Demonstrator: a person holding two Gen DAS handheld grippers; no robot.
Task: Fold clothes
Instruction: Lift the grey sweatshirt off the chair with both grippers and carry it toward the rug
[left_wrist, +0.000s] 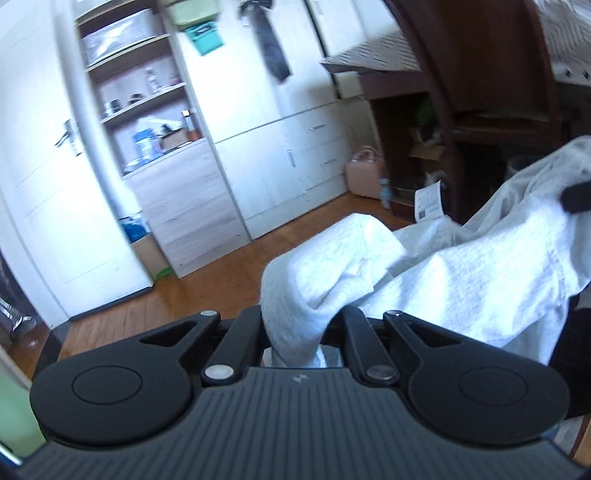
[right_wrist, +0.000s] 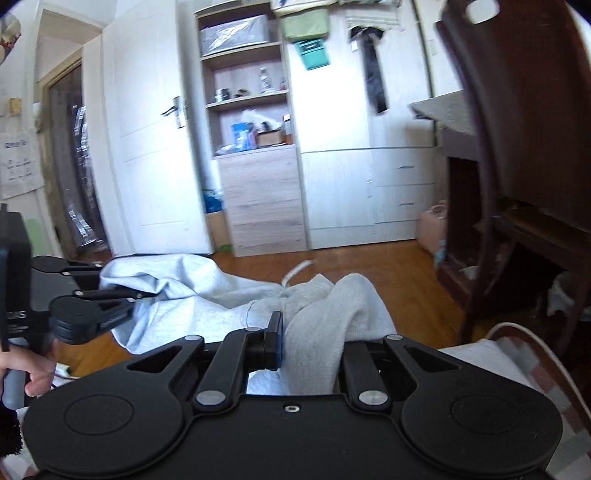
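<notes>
The grey garment (right_wrist: 207, 291) hangs in the air above the wood floor (right_wrist: 369, 269), bunched and sagging, no fold in it yet. Left tool (left_wrist: 295, 332) is clamped on one edge, right tool (right_wrist: 310, 343) on another. Folding looks barely begun; all the folds remain.

Daylight lit the room brightly; white wardrobe doors (left_wrist: 280, 92) were washed out, near glare. Both views were motion-blurred, worst on the shelves (left_wrist: 136, 85) and door (left_wrist: 55, 166). Strong fisheye bending curved the edges. Dark chair (right_wrist: 517, 110) stayed underexposed, and corners vignetted black.
</notes>
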